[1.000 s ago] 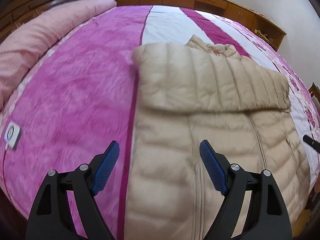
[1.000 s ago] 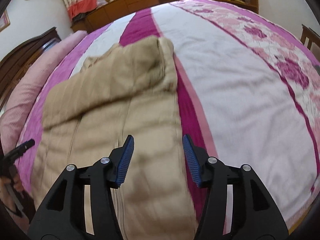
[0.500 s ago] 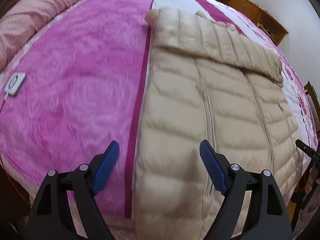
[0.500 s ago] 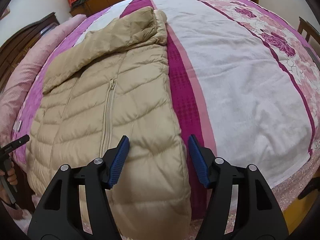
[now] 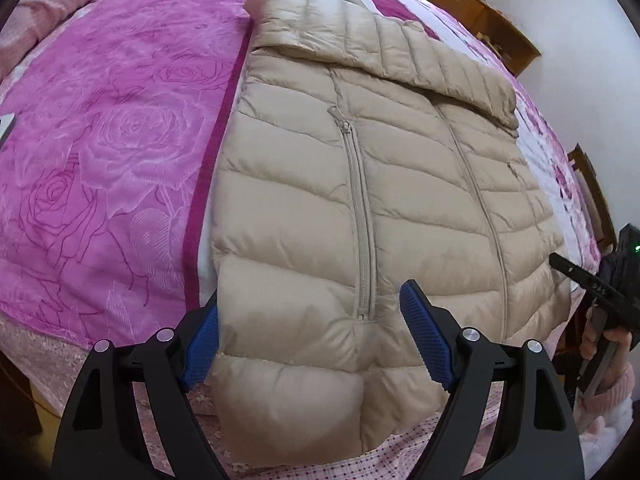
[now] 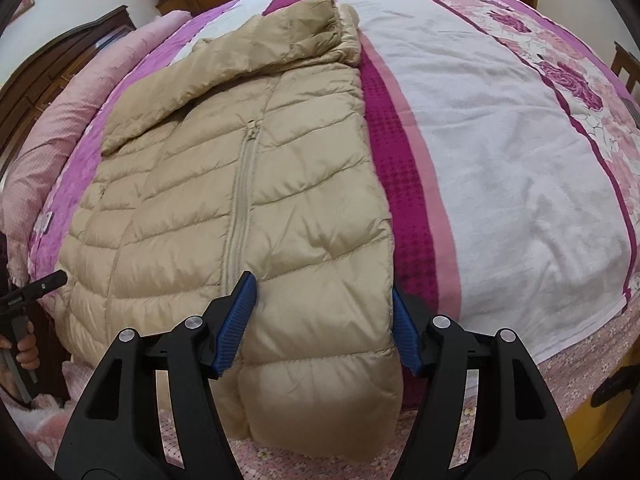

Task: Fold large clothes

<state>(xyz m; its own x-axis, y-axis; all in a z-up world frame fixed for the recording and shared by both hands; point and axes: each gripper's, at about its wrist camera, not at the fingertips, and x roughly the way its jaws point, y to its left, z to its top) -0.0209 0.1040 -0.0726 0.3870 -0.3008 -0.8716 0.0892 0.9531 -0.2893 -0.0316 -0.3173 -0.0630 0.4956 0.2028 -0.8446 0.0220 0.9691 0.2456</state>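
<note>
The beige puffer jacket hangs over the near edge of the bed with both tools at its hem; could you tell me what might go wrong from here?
1. The puffer jacket hem droops past the bed edge, so it could slide off if tugged.
2. The left tool and right tool straddle thick, slippery padding; a shallow pinch may catch only the top layer.
3. The folded-over sleeve lies loose and may flop open when the hem lifts.

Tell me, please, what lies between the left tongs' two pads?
The jacket's hem corner lies between the open left tongs, in the left wrist view.
</note>
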